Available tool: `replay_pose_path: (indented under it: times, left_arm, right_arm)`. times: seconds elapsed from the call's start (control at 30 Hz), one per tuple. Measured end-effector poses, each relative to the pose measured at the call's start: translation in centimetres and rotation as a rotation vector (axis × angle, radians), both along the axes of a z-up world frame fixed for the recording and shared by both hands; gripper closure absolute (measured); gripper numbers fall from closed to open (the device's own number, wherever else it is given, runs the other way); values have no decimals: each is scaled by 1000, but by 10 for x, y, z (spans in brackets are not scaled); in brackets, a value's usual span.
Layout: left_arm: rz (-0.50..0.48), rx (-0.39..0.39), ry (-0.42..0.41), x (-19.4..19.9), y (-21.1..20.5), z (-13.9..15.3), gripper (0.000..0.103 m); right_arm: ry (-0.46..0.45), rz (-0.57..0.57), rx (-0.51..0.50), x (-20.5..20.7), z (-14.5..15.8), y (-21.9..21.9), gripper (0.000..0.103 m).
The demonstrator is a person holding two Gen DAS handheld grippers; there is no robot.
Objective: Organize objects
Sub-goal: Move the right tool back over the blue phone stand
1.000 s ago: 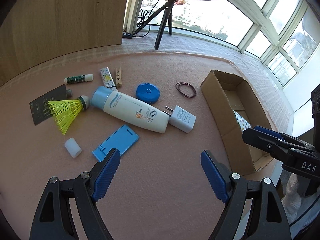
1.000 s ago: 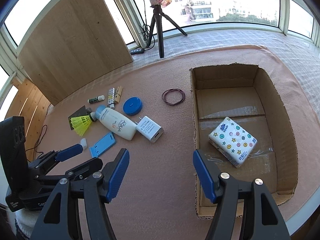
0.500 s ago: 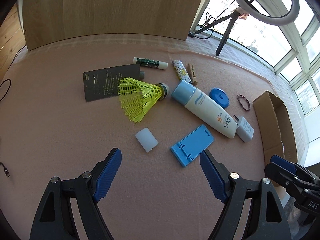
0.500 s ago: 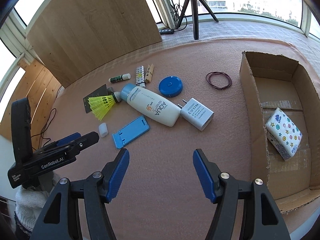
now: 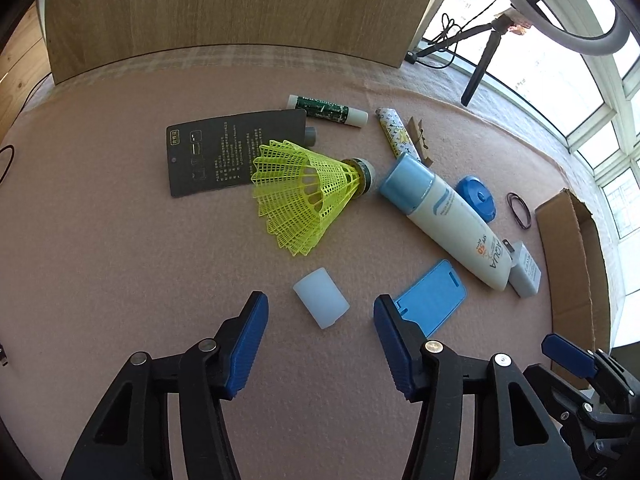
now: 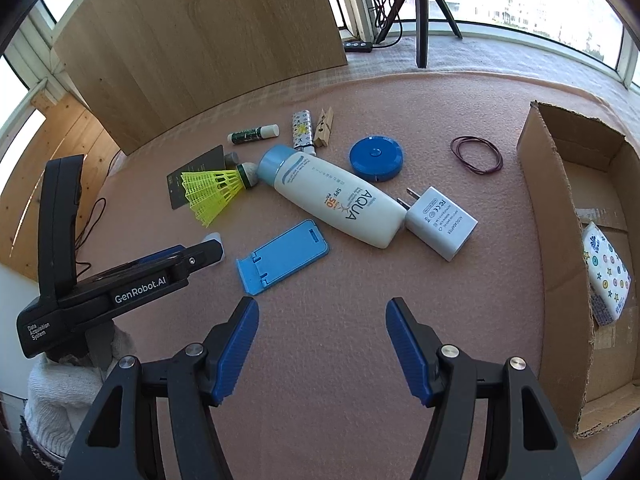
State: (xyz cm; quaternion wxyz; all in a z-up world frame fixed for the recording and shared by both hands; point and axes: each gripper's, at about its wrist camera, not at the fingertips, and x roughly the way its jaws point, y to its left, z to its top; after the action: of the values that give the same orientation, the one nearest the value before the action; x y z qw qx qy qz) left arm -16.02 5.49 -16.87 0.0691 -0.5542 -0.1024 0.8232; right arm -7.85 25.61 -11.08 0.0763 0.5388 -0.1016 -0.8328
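Observation:
My left gripper [image 5: 320, 320] is open and empty, low over the pink mat, with a small white translucent cap [image 5: 320, 297] just ahead between its fingers. A yellow shuttlecock [image 5: 304, 190], a white AQUA sunscreen bottle [image 5: 448, 224], a blue phone stand [image 5: 434, 296], a white charger [image 5: 526, 274] and a blue round tape measure [image 5: 478, 199] lie beyond. My right gripper [image 6: 322, 332] is open and empty, just short of the phone stand [image 6: 282, 256]. The cardboard box [image 6: 560, 200] at the right holds a patterned tissue pack [image 6: 606, 274].
A black card [image 5: 232, 152], a green glue stick [image 5: 326, 109], a patterned tube [image 5: 396, 136], a wooden clothespin [image 5: 418, 138] and a dark hair band [image 5: 519, 210] also lie on the mat. A wooden panel [image 5: 224, 8] and a tripod [image 6: 420, 12] stand behind.
My left gripper swung left and dropped toward the white cap, which now sits between its fingers. My right gripper turned left from the box toward the scattered objects.

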Motion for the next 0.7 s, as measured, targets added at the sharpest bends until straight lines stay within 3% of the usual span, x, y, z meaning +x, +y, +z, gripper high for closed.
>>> replay_pose_path:
  times: [0.37, 0.5, 0.7]
  left_arm:
    - [-10, -76, 9, -3, 7, -8, 64]
    - [-8, -84, 21, 0, 2, -8, 75]
    - [-12, -67, 27, 6, -3, -4, 81]
  right_arm:
    - [-41, 24, 26, -19, -23, -18, 41]
    - [-65, 13, 11, -26, -28, -22, 41]
    - [-125, -42, -20, -41, -34, -23, 41]
